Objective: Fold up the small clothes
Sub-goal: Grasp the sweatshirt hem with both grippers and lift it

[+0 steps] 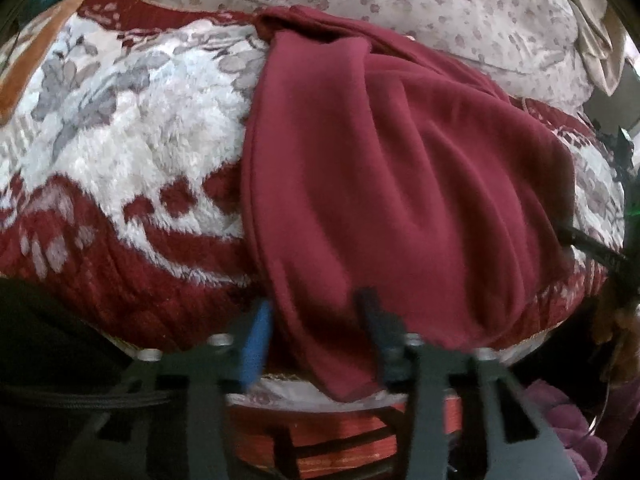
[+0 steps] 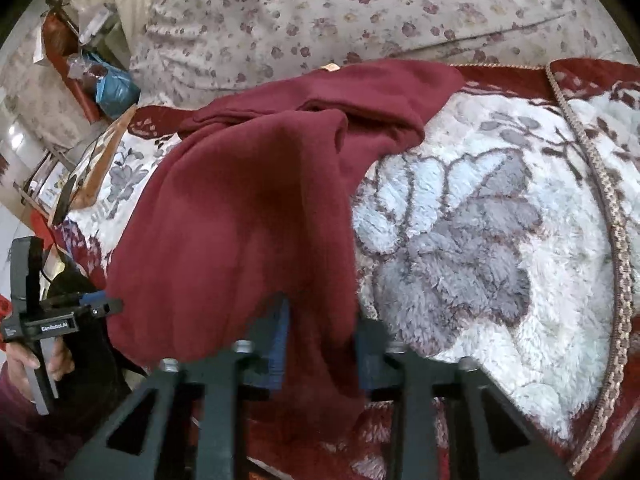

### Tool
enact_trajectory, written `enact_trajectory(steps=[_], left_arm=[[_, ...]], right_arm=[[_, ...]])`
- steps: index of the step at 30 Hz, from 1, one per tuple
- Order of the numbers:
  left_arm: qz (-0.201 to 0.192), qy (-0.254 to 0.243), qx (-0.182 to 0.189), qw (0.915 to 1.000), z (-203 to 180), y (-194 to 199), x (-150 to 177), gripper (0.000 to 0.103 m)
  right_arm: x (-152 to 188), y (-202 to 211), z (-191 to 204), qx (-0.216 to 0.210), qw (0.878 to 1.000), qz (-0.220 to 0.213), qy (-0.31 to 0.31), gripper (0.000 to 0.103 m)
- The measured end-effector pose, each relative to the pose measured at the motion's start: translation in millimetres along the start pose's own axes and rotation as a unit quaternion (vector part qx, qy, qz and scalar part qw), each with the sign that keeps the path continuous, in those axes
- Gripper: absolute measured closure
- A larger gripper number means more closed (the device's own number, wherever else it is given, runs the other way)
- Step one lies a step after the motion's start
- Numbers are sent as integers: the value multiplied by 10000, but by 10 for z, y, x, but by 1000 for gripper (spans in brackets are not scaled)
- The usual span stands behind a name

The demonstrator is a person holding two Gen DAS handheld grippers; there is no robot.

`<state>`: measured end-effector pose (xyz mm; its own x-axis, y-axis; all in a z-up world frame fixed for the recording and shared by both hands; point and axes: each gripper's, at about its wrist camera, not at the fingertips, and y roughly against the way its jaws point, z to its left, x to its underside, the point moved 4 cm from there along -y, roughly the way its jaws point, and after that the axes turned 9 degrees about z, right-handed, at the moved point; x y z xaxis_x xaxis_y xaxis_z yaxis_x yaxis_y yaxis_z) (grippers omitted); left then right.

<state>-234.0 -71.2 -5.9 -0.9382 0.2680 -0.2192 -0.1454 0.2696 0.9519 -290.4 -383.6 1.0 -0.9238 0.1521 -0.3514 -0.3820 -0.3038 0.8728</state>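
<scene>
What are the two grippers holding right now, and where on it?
Both hold the maroon garment by its near hem: right gripper at one end, left gripper at the other.

Readable marks, one entry: on my left gripper, seen at the lower left of the right wrist view, the black crossbar carries white lettering that reads "GenRobot.AI"; a smaller white mark sits to its left on the same bar, too small for me to read. A small tan tag lies at the upper edge of the maroon garment, top centre of that view, with no legible print. In the left wrist view I find nothing readable.
</scene>
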Motion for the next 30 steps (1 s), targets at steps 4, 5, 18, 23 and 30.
enact_trajectory(steps=[4, 5, 18, 23, 30], left_arm=[[-83, -96, 333, 9994, 31, 210, -109, 92], [-149, -130, 340, 9992, 43, 279, -124, 93], [-260, -20, 54, 9996, 554, 626, 150, 97], [-304, -110, -5, 9995, 524, 621, 147, 96], [-186, 64, -101, 9998, 532, 507, 103, 49]], right_arm=[[37, 150, 28, -243, 9995, -34, -186, 91], [62, 222, 66, -387, 9991, -45, -192, 92], [855, 118, 575, -1469, 9843, 964, -165, 93], [797, 44, 621, -1301, 9858, 1059, -13, 93], [776, -38, 545, -1157, 9875, 1053, -182, 77]])
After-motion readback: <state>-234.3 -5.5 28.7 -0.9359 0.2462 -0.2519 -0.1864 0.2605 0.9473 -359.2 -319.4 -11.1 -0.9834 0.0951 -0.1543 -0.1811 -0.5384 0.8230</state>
